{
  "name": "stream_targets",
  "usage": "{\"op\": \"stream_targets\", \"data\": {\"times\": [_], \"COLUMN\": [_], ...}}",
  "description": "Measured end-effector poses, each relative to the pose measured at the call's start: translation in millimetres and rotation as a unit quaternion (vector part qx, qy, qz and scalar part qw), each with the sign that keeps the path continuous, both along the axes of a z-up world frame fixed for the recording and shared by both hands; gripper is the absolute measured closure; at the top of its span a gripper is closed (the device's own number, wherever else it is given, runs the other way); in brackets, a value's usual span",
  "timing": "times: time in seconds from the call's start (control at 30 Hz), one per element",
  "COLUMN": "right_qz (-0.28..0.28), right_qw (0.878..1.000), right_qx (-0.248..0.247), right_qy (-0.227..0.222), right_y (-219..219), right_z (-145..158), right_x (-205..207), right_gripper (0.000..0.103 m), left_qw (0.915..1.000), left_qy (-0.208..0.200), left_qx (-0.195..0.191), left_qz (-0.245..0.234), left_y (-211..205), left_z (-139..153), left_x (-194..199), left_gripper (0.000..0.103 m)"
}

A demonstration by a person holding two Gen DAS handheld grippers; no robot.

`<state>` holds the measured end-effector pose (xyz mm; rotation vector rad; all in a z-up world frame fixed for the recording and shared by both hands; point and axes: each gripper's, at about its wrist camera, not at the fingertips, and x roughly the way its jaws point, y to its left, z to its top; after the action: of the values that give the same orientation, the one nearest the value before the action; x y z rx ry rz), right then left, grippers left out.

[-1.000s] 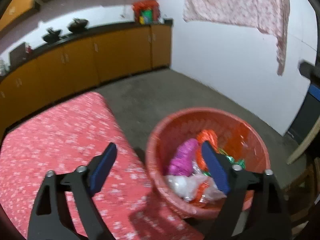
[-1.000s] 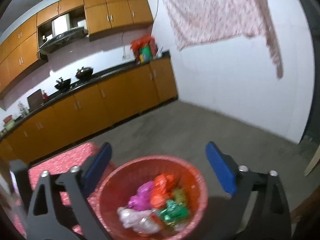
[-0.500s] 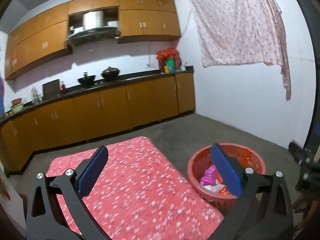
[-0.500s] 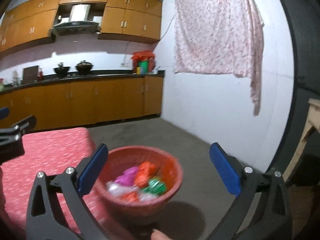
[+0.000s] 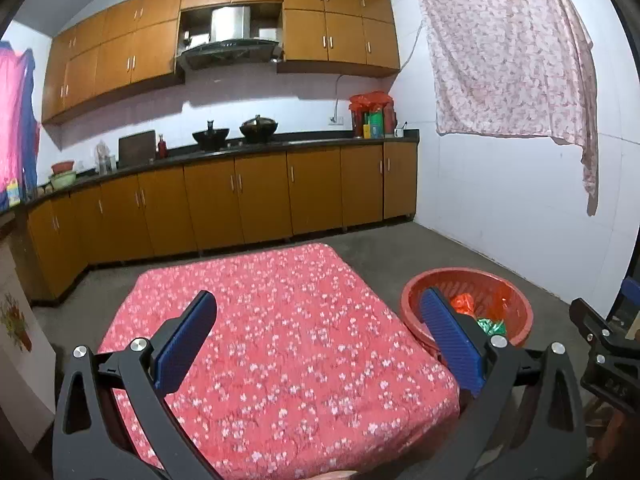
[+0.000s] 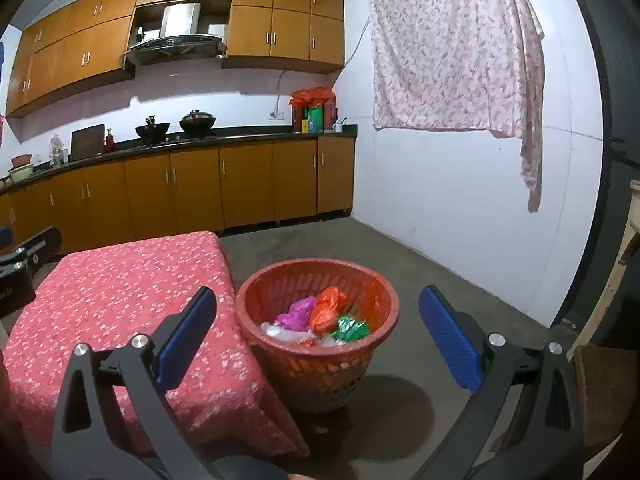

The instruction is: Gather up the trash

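A kitchen with orange-brown cupboards (image 5: 240,196) along the far wall, a dark counter (image 6: 208,142) carrying two black pots (image 5: 234,132), and a pale floral cloth (image 6: 452,52) hung on the white side wall. On the grey floor stands a low worktop (image 5: 280,340) draped in red flowered fabric. Just beside its right edge sits a red plastic basket (image 6: 280,280), and the trash (image 6: 320,318) lies inside it: crumpled purple, orange, green and clear wrappers. No writing on anything is legible. The left claw (image 5: 318,338) hangs over the worktop, blue pads spread wide, gripping nothing. The right claw (image 6: 318,334) hangs before the basket, likewise spread and empty.
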<state>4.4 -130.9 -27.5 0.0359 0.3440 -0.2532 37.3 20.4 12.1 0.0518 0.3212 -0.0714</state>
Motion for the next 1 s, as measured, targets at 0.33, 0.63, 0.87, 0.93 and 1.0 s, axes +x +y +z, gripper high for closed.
{"op": "stream_targets", "data": {"times": [0.33, 0.63, 0.87, 0.93, 1.0], "right_qz": [0.015, 0.020, 0.020, 0.018, 0.017], "right_qw": [1.000, 1.000, 1.000, 1.000, 1.000], "right_qx": [0.013, 0.013, 0.014, 0.014, 0.014], "right_qy": [0.012, 0.012, 0.012, 0.012, 0.011], "right_y": [8, 11, 11, 11, 11], "right_z": [-8, -7, -6, -6, -5], "right_x": [-3, -1, -1, -1, 0], "right_gripper": [0.004, 0.004, 0.004, 0.004, 0.004], "left_qw": [0.9999, 0.9999, 0.9998, 0.9998, 0.9998], "left_qy": [0.015, 0.016, 0.016, 0.017, 0.017], "left_qx": [0.004, -0.003, -0.004, -0.004, -0.006], "left_qz": [0.004, -0.004, -0.006, -0.007, -0.009], "left_y": [9, 12, 12, 11, 12], "left_z": [-14, -14, -16, -16, -17], "left_x": [-9, -10, -11, -11, -11], "left_gripper": [0.002, 0.002, 0.002, 0.002, 0.002]}}
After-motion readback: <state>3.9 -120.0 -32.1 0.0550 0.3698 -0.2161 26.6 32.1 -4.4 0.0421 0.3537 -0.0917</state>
